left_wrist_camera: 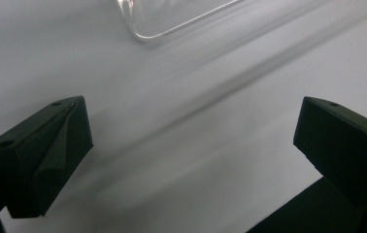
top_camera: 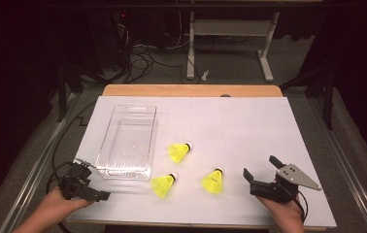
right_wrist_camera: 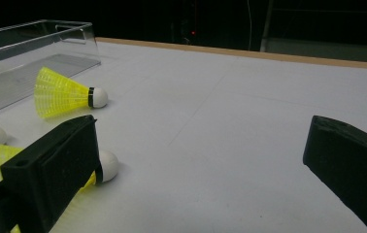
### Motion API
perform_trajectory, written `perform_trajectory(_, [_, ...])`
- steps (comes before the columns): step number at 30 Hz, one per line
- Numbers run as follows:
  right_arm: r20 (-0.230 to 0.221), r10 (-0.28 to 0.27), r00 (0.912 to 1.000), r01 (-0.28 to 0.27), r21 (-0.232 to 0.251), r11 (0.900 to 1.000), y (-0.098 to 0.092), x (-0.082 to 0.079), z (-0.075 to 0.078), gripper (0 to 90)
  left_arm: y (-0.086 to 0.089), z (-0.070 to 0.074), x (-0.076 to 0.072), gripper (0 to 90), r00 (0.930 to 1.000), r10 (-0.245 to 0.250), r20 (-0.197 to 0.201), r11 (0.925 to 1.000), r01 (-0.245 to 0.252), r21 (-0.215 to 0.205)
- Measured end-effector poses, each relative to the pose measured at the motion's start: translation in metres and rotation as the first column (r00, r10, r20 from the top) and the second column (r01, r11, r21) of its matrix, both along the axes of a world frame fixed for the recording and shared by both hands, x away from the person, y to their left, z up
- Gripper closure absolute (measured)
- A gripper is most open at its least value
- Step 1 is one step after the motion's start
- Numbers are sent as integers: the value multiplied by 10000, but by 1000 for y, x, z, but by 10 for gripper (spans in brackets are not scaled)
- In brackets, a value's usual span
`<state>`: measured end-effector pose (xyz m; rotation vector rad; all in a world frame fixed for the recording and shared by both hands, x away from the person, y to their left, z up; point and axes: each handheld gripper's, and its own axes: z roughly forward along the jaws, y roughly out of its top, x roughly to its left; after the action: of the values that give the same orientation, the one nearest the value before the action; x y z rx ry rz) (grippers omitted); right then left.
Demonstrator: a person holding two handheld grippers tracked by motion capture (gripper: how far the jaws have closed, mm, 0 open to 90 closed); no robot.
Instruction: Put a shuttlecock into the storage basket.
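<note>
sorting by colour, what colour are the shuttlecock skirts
Bright yellow skirts on the shuttlecocks, with white tips; clearest in the right gripper view.

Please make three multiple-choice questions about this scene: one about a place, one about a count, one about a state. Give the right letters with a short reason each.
1. Where does the clear plastic bin stand?
A. on the left part of the table
B. at the right edge
C. on the floor

2. How many yellow shuttlecocks lie on the table?
A. two
B. three
C. five

3. In what state are the right tongs?
A. shut on a shuttlecock
B. shut on nothing
C. open, holding nothing

Answers:
1. A, the bin stands near the left tongs.
2. B, shuttlecocks at and.
3. C, the jaws stand wide apart over bare table.
</note>
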<state>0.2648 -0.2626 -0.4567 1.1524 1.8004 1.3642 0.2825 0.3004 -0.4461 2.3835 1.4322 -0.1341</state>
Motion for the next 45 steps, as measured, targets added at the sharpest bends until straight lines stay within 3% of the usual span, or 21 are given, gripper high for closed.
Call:
perform_trajectory(6, [15, 12, 10000, -12, -24, 10000, 0, 0, 0, 2, -3, 1, 1, 12, 9983, -422, -410, 9978, 442, 499])
perform_trajectory(21, [-27, 5, 10000, -5, -55, 10000, 1, 0, -1, 2, -4, -2, -1, 16, 9917, -811, -994, 9923, 897, 851])
perform_trajectory(31, [-32, 8, 10000, -8, -111, 9999, 2, 0, -1, 2, -7, 1, -6, 17, 9877, -1122, -1090, 9900, 1205, 733])
perform_trajectory(37, [-83, 3, 10000, -4, -115, 9999, 2, 1, -2, 2, -16, 3, -10, 15, 9836, -1417, -1114, 9858, 1505, 750])
perform_trajectory(45, [-104, 24, 9999, -25, -106, 9999, 3, 1, -2, 2, -34, 5, -14, 15, 9733, -1981, -1160, 9760, 2068, 685])
